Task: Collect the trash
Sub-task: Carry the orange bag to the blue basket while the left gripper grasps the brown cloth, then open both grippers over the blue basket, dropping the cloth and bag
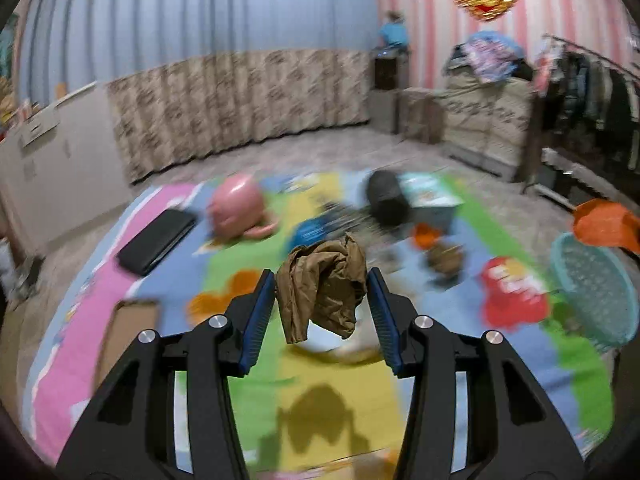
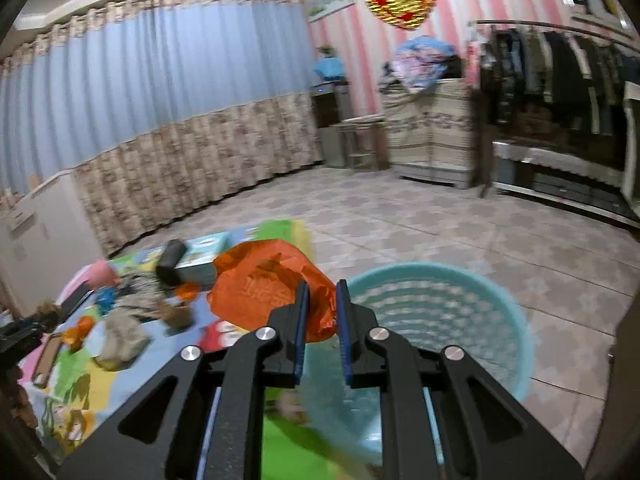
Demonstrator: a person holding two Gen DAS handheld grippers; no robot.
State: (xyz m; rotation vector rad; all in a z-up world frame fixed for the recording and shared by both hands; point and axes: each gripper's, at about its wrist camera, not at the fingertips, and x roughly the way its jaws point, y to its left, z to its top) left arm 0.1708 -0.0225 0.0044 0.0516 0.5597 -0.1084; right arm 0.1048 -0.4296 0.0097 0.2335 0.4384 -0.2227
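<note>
A bedroom floor of pale tiles carries a bright play mat (image 1: 248,360) scattered with litter, with blue curtains behind. The left gripper (image 1: 322,300) is clamped on a crumpled brown paper (image 1: 324,292), held clear above the mat. The right gripper (image 2: 322,312) pinches an orange plastic bag (image 2: 264,284) that hangs at the near rim of the teal basket (image 2: 460,308), which stands at the mat's edge. To do this step well, carry each piece fully over the basket's mouth before letting go. The bag is light and could snag on the pads or drift outside. The paper should then come across low, past the red wrapper (image 1: 512,292).
</note>
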